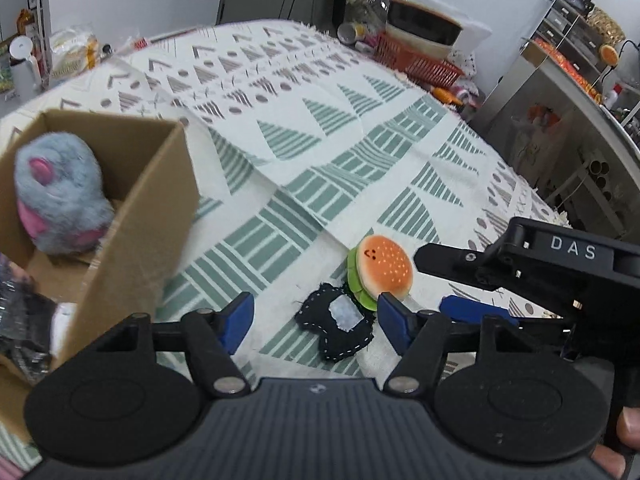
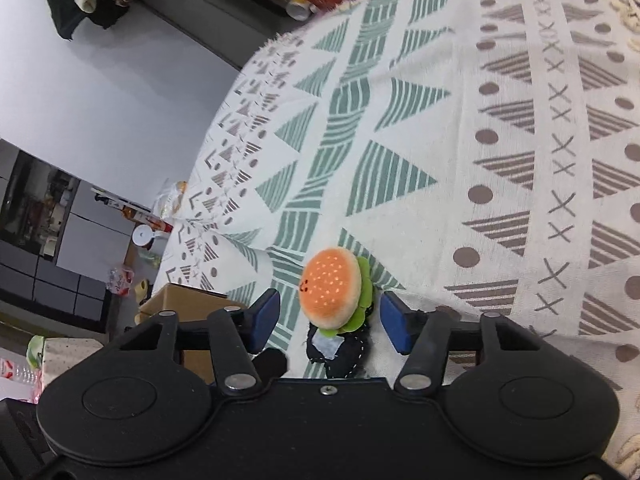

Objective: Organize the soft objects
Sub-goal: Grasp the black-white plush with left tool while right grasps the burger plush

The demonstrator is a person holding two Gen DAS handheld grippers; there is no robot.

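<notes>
We take the burger plush (image 1: 381, 269) as our landmark: it lies on the patterned cloth (image 1: 304, 92), its green felt edge touching a black stitched felt piece (image 1: 338, 326) just in front of it. Our left gripper (image 1: 316, 322) stands wide, its blue pads either side of the black piece and touching nothing. Our right gripper (image 2: 330, 322) is also spread wide, with the burger plush (image 2: 332, 294) between its pads but apart from both.

Only the left wrist view shows us the cardboard box (image 1: 132, 216) well to the left of the burger plush, with a grey and pink furry toy (image 1: 60, 196) inside. It also shows the right gripper's body coming in from the burger's right, and an orange basket (image 1: 416, 60) far behind. The right wrist view gives us only a corner of the box (image 2: 188, 304).
</notes>
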